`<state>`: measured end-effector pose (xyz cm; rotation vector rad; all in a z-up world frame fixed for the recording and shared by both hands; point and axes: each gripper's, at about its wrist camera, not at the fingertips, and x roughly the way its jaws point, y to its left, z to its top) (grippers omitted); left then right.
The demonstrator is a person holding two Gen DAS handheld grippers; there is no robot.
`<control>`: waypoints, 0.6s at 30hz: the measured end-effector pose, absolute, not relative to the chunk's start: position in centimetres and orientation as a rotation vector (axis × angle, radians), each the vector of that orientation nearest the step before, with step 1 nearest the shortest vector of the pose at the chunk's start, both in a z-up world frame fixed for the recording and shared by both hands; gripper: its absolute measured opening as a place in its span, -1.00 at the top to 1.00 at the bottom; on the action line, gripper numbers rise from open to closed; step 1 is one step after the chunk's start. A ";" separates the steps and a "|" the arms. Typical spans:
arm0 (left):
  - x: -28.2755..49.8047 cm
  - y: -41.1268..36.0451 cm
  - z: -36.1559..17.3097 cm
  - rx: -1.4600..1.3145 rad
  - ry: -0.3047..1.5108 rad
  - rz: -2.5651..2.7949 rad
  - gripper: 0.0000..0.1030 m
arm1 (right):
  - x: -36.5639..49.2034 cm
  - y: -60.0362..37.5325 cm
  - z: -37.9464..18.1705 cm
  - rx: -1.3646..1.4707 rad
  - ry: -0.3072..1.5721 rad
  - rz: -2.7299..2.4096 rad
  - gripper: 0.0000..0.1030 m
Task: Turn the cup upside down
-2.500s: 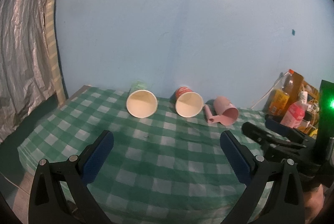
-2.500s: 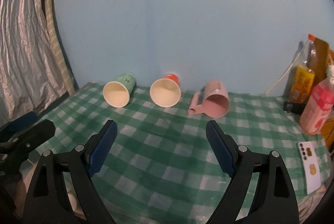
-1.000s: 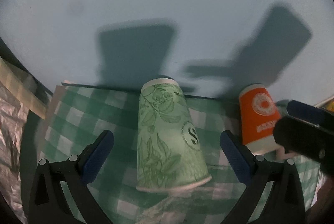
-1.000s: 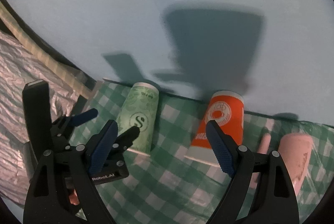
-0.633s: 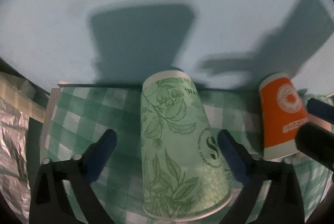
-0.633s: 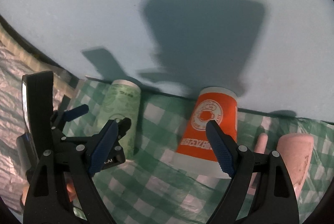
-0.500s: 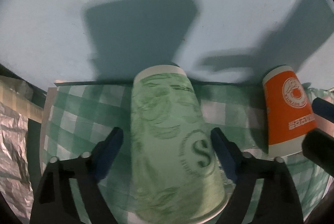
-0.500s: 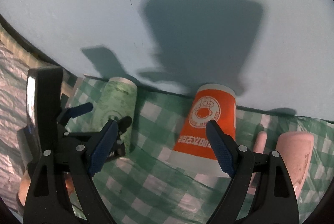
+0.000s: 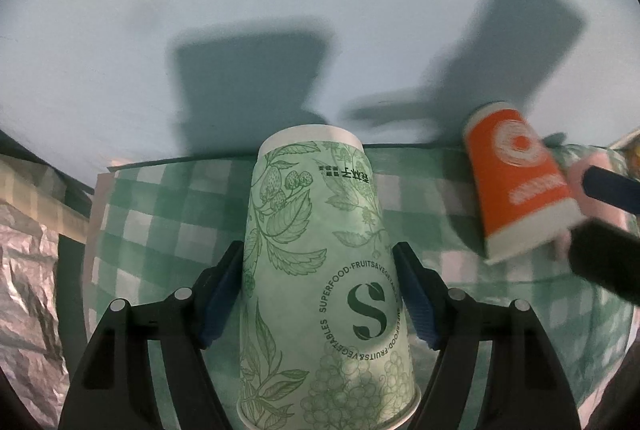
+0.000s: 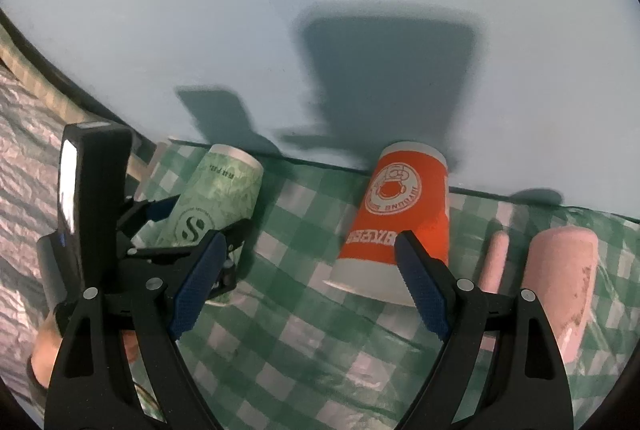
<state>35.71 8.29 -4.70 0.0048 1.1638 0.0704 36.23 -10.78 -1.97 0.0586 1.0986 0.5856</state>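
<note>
Two left fingers clamp the "SUPERFOOD" green cup; right gripper gapes before the orange cup.

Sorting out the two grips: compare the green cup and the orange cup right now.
The green cup bears leaf prints and an S logo; the orange cup a white round emblem. The left gripper has closed on the green cup; the right gripper is open around the orange one. Both are lying on the checked cloth.

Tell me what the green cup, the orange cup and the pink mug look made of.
Green cup: matte printed paper, by its rolled white rim. Orange cup: the same paper, white band at its mouth. Pink mug: smooth, thick-walled, probably plastic, though glazed ceramic is possible; side handle, scuffed wall.
</note>
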 end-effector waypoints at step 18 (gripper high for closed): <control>22.1 -3.7 -3.3 0.087 1.092 -0.249 -0.46 | 26.0 -20.1 -1.2 0.119 1.060 0.602 -0.67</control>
